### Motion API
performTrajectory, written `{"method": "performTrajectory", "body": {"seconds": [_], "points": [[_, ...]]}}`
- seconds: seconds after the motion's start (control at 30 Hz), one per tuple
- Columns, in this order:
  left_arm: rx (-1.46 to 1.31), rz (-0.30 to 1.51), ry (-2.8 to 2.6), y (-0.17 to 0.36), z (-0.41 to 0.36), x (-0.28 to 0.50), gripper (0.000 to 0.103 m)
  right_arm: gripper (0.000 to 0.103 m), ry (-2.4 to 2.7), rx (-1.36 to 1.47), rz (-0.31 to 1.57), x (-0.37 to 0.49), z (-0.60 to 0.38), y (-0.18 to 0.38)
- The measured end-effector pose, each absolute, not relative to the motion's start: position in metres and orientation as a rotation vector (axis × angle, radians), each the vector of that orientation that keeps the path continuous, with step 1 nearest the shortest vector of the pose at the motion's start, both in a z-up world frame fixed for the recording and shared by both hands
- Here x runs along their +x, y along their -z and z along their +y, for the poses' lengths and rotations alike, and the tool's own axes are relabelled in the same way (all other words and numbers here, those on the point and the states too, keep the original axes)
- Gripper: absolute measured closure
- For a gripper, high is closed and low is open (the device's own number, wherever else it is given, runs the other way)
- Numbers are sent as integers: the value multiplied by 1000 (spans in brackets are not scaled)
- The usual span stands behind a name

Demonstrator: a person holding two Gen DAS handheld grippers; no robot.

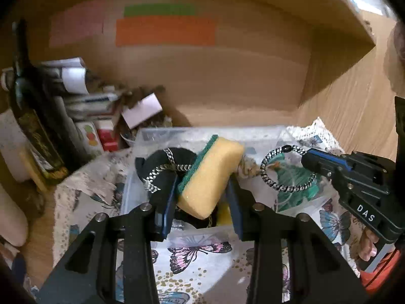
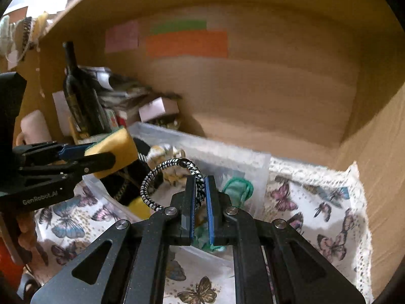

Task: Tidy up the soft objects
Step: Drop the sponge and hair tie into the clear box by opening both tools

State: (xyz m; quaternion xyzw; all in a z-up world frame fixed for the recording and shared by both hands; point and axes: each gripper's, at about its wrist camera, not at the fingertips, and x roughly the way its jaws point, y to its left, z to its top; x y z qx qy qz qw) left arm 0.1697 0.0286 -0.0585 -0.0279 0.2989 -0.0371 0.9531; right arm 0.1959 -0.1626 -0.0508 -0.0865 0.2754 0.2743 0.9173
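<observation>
- Between your left tool's point(image 1: 202, 190) pads: a sponge point(image 1: 211, 177), clamped, above the bin point(image 1: 157, 133).
- Your right tool point(image 2: 200, 197) pinches a cord loop point(image 2: 162, 177), nearly closed.

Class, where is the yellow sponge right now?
The sponge is pinched in the left gripper, held over the clear bin, left of the cord loop that the right gripper holds.

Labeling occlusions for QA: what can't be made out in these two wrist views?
- Left wrist view: bottom of the clear plastic bin, hidden by the yellow sponge with green scouring pad in the left gripper.
- Left wrist view: labels on the boxes and papers, motion-blurred.
- Right wrist view: green fabric item, mostly behind the right gripper, which pinches the black-and-white braided loop.
</observation>
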Motion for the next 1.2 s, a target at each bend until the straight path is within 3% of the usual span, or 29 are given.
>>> {"method": "performTrajectory", "body": {"seconds": [0.23, 0.4, 0.5, 0.57, 0.6, 0.67, 0.83, 0.93, 1.07, 1.2], "points": [[-45, 635, 72, 72, 28, 180, 64, 96, -539, -205, 637, 207, -159, 70], [-65, 687, 77, 80, 31, 185, 50, 94, -537, -196, 648, 207, -162, 67], [-87, 696, 90, 79, 33, 183, 46, 83, -534, -183, 648, 208, -164, 64], [-91, 696, 96, 76, 34, 179, 40, 63, -534, -176, 636, 204, -168, 60], [-95, 694, 98, 74, 34, 176, 37, 60, -532, -166, 623, 201, -170, 57], [-102, 676, 92, 68, 37, 169, 29, 56, -531, -153, 599, 194, -174, 51], [-91, 592, 65, 47, 40, 144, 26, 48, -537, -121, 537, 174, -181, 32], [-90, 543, 57, 33, 43, 129, 19, 45, -540, -103, 481, 159, -187, 17], [-81, 451, 31, 13, 44, 103, 6, 29, -555, -63, 396, 136, -196, -4], [-70, 365, 13, -6, 42, 77, 1, 21, -560, -41, 324, 117, -203, -18]]}}
